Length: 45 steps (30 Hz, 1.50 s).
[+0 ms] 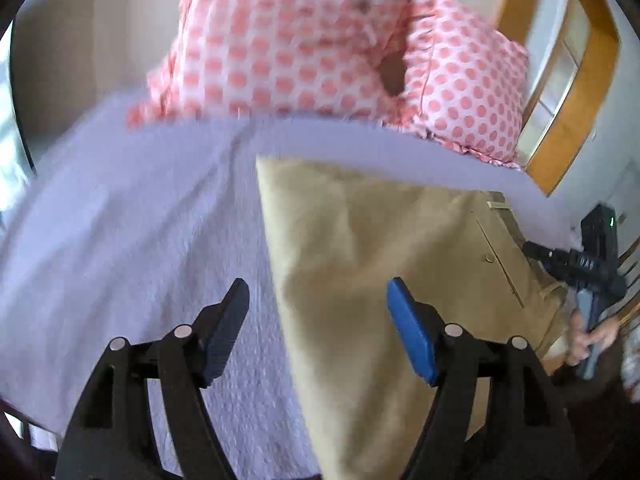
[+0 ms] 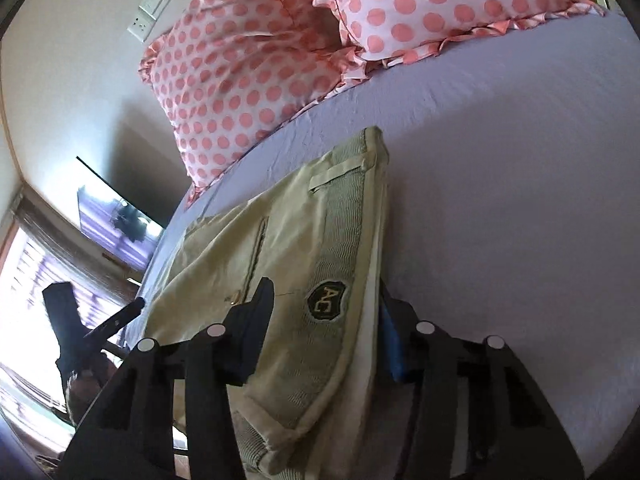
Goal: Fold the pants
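Tan pants (image 1: 360,264) lie on a lavender bed sheet (image 1: 132,240). My left gripper (image 1: 318,320) is open and empty, hovering above the left edge of the pant fabric. In the right wrist view the waistband end of the pants (image 2: 320,248), with a belt loop and a dark AC patch (image 2: 326,302), lies between my right gripper's (image 2: 324,320) wide-open jaws; the fingers (image 2: 256,320) straddle the fabric without pinching it. The right gripper also shows in the left wrist view (image 1: 584,264), at the waistband on the far right.
Pink polka-dot pillows (image 1: 320,48) (image 2: 256,72) sit at the head of the bed. A wooden door frame (image 1: 572,92) stands to the right. A wall switch plate (image 2: 150,10), a wall screen (image 2: 116,224) and a bright window (image 2: 28,280) are on the left.
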Available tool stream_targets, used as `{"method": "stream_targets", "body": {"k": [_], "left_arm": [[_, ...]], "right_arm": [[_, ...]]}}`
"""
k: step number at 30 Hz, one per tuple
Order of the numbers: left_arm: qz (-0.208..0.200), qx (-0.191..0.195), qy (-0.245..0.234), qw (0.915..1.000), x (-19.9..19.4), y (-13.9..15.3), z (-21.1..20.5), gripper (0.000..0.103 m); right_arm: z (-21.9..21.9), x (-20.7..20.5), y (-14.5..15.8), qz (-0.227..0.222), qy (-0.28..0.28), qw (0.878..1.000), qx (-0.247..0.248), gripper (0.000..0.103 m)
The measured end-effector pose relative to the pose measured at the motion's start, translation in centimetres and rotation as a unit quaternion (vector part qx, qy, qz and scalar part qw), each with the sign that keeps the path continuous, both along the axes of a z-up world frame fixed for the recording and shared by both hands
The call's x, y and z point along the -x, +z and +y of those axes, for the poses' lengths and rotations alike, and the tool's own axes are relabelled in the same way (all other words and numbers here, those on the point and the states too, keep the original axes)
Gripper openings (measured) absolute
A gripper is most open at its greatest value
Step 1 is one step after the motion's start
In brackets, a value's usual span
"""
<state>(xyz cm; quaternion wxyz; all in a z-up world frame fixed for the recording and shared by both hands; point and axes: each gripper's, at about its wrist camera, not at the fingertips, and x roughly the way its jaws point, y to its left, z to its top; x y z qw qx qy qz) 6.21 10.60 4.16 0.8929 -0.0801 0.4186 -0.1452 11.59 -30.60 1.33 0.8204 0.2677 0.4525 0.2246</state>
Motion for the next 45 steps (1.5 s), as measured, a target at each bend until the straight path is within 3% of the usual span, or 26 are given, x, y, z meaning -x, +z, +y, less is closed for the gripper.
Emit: {"method": "stream_targets", "body": {"k": [4, 6, 7, 8, 9, 11, 12, 13, 14, 15, 18, 24, 27, 30, 32, 34, 37, 39, 41, 44, 45], "left_arm": [[0.058, 0.035, -0.020, 0.9975, -2.3, -2.0, -0.1, 0.073], [0.059, 0.052, -0.030, 0.9964, -3.1, -2.3, -0.5, 0.076], [0.070, 0.072, -0.042, 0.9940, -4.0, -2.6, -0.8, 0.077], [0.075, 0.084, -0.046, 0.9926, -4.3, -2.5, -0.9, 0.077], [0.082, 0.101, -0.050, 0.9902, -4.9, -2.6, -1.0, 0.075], [0.101, 0.127, -0.050, 0.9855, -5.9, -3.2, -0.6, 0.044], [0.114, 0.137, -0.035, 0.9834, -6.4, -3.6, 0.0, 0.023], [0.118, 0.158, -0.033, 0.9798, -6.5, -3.6, 0.5, 0.015], [0.117, 0.173, -0.035, 0.9774, -6.6, -3.4, 0.9, 0.013], [0.110, 0.170, -0.037, 0.9785, -6.6, -2.9, 0.8, 0.010], [0.070, 0.108, -0.051, 0.9904, -7.3, -0.2, -1.0, 0.008], [-0.014, 0.017, -0.022, 0.9995, -14.3, 3.7, -4.2, 0.006], [0.010, -0.024, 0.002, 0.9997, -18.6, 1.9, -5.2, 0.008], [0.060, -0.066, 0.014, 0.9960, -20.8, -1.4, -6.1, 0.018], [0.049, -0.079, 0.013, 0.9956, -19.8, -1.3, -6.0, 0.020], [0.035, -0.086, 0.020, 0.9955, -18.5, -0.2, -5.2, 0.023], [-0.016, -0.032, 0.018, 0.9992, -15.6, 2.7, -3.7, 0.026], [-0.024, 0.012, -0.013, 0.9996, -14.3, 3.3, -4.2, 0.033], [0.004, 0.027, -0.038, 0.9989, -14.2, 2.2, -5.5, 0.036], [0.071, -0.005, -0.036, 0.9968, -15.4, -1.5, -7.2, 0.032], [0.053, -0.011, -0.028, 0.9981, -15.2, -1.6, -7.2, 0.029]], "right_arm": [[-0.4, -0.8, -0.4, 0.008, -0.007, 1.000, -0.019, 0.046], [-0.1, -0.9, -0.4, 0.006, 0.006, 1.000, -0.026, 0.047], [-0.1, -1.0, -0.5, 0.008, 0.016, 0.999, -0.038, 0.041], [-0.1, -1.2, -0.9, 0.016, 0.029, 0.998, -0.056, 0.026], [-0.3, -1.6, -1.6, 0.035, 0.041, 0.994, -0.093, 0.021], [-1.1, -1.9, -2.6, 0.054, 0.046, 0.984, -0.163, 0.017], [-1.6, -2.0, -3.1, 0.065, 0.043, 0.978, -0.195, 0.016], [-1.9, -2.1, -3.3, 0.069, 0.041, 0.973, -0.214, 0.016], [-1.9, -2.2, -3.2, 0.070, 0.042, 0.971, -0.224, 0.015], [-1.7, -2.6, -2.6, 0.066, 0.045, 0.972, -0.220, 0.015], [-0.9, -4.4, -0.2, 0.046, 0.056, 0.977, -0.200, 0.014], [-0.6, -11.5, 3.8, -0.009, 0.033, 0.989, -0.146, 0.014], [-1.3, -15.4, 2.2, 0.007, -0.011, 0.994, -0.107, 0.014], [-1.0, -17.3, -1.5, 0.073, -0.037, 0.996, -0.032, 0.021], [-1.5, -16.7, -1.9, 0.085, -0.037, 0.995, -0.028, 0.031], [-2.6, -15.9, -0.6, 0.076, -0.058, 0.995, -0.008, 0.033], [-3.8, -13.8, 2.5, -0.001, -0.082, 0.996, -0.022, 0.045], [-2.8, -13.1, 3.3, -0.019, -0.049, 0.998, -0.046, 0.051], [-0.8, -13.3, 2.5, 0.002, -0.025, 0.999, -0.026, 0.068], [1.1, -14.3, 0.1, 0.054, -0.023, 0.998, 0.026, 0.070], [1.1, -14.0, 0.3, 0.047, -0.029, 0.998, 0.032, 0.070]]}}
